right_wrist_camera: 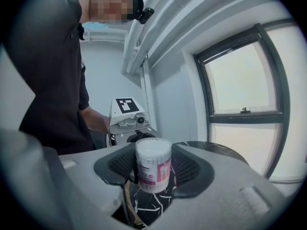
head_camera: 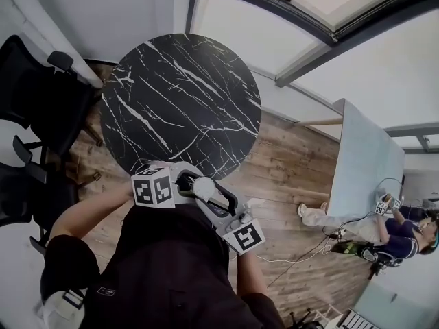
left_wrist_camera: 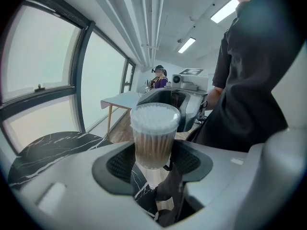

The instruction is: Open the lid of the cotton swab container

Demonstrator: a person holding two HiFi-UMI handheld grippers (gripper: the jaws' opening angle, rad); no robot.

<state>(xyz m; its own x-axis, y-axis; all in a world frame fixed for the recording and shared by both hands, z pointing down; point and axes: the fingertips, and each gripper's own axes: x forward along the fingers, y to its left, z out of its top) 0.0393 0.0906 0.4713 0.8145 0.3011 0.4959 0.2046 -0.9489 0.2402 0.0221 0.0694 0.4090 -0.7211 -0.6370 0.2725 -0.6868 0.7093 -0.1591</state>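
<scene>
The cotton swab container is a clear round tub packed with white-tipped swabs, held upright in the air over the near edge of the black marble table. From the left, my left gripper is shut on it. In the left gripper view its pads press the lower part of the container. My right gripper comes from the opposite side. In the right gripper view its pads lie against the sides of the container, at the pink label. The lid is on top.
Black office chairs stand left of the round table. A pale rectangular table stands at the right on the wooden floor, with another person beside it. Large windows run along the wall.
</scene>
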